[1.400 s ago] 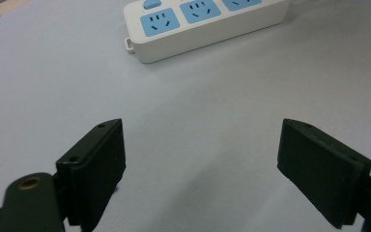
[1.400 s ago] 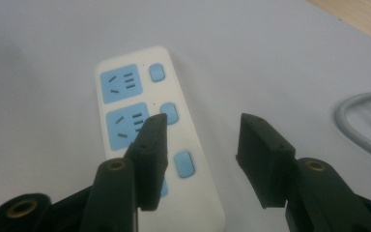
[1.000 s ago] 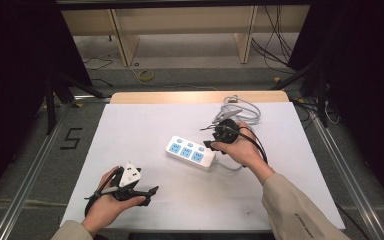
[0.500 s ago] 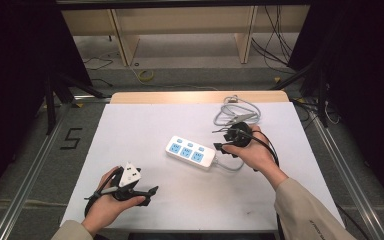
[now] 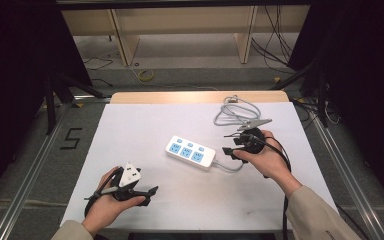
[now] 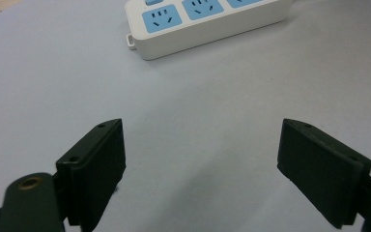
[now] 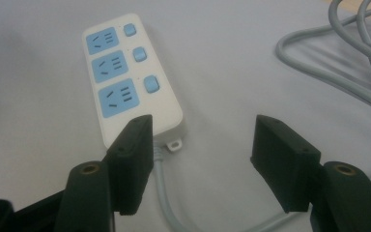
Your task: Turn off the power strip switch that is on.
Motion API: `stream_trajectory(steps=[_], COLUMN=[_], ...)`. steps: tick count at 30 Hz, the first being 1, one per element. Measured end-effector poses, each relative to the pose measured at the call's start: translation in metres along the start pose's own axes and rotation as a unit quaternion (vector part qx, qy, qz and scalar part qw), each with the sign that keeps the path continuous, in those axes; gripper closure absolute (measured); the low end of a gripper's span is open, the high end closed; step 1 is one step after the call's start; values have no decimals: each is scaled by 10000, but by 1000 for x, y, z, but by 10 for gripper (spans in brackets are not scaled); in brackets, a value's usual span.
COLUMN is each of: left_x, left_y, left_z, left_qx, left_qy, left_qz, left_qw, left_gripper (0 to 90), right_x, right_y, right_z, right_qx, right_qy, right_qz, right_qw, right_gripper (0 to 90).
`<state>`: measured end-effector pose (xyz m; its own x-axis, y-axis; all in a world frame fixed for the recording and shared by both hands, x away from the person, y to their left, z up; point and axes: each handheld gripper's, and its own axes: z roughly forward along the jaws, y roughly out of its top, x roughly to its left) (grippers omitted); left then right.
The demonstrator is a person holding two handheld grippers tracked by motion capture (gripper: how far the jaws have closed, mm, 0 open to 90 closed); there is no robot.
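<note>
The left hand (image 5: 111, 197) rests low at the near left of the worktop (image 5: 145, 125), fingers wrapped around the left tool (image 5: 152, 190), whose jaws point right and stand wide apart — nothing between them in the left gripper view. The right forearm, in a beige sleeve (image 5: 315, 215), reaches in from the near right corner. The right hand (image 5: 266, 160) holds the right tool (image 5: 228, 145) further forward, its jaws aimed left and likewise spread — empty in the right gripper view.

black "5" (image 5: 71, 138) on floor
</note>
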<state>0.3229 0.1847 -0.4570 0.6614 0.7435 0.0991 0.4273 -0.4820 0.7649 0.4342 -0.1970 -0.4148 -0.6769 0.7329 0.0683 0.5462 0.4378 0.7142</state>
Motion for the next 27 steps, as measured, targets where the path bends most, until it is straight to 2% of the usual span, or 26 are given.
stream_trajectory(steps=[10,17,27], left_x=[0,0,1], left_y=[0,0,0], left_z=[0,0,-1], left_qx=[8,21,35], left_qy=[4,15,26], left_qz=[-20,-14,-31], left_qw=[10000,10000,10000], left_gripper=[168,168,166], right_x=[-1,-5,-7], right_y=[-15,-32,-59], right_z=[-13,-22,-41], right_qx=[-116,-207,-441], right_qy=[21,130,74], right_qz=[65,117,113], right_qw=[9999,9996,9989], right_gripper=[369,329,277])
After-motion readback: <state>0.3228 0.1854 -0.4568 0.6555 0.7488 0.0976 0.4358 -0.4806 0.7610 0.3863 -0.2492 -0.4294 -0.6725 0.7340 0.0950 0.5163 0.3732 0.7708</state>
